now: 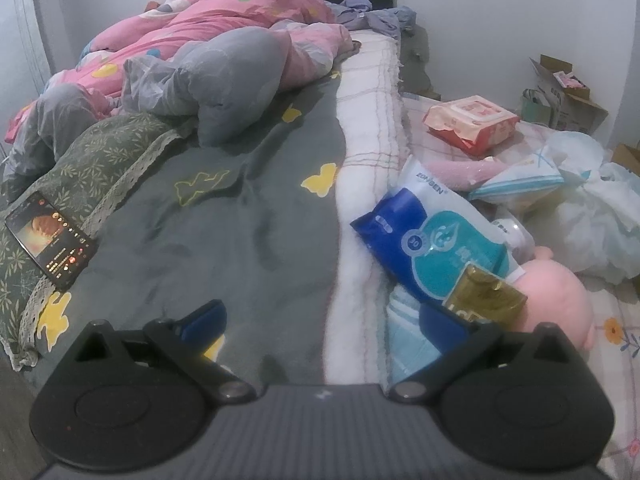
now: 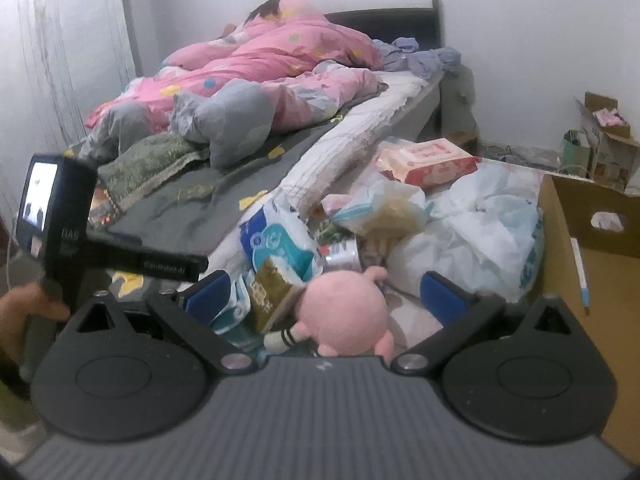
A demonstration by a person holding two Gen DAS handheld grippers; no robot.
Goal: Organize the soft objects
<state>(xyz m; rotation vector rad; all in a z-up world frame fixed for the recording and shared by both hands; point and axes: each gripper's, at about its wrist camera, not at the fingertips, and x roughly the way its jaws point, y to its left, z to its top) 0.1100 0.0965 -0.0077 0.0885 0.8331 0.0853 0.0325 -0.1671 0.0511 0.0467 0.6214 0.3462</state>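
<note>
A pink plush toy (image 2: 344, 308) lies in a pile beside the bed, between the open jaws of my right gripper (image 2: 326, 292), not gripped. It also shows in the left wrist view (image 1: 556, 296) at the right. A grey pillow (image 1: 236, 84) and a pink quilt (image 1: 224, 28) lie on the bed. My left gripper (image 1: 324, 320) is open and empty above the dark grey bedsheet (image 1: 240, 232). The left gripper body also shows in the right wrist view (image 2: 72, 220) at the left.
A phone (image 1: 50, 236) lies on a green patterned pillow (image 1: 80, 168). A blue tissue pack (image 1: 436, 232), a gold packet (image 1: 484, 296), a red wipes pack (image 1: 472, 120) and white plastic bags (image 2: 480, 232) crowd the pile. A cardboard box (image 2: 592, 256) stands at the right.
</note>
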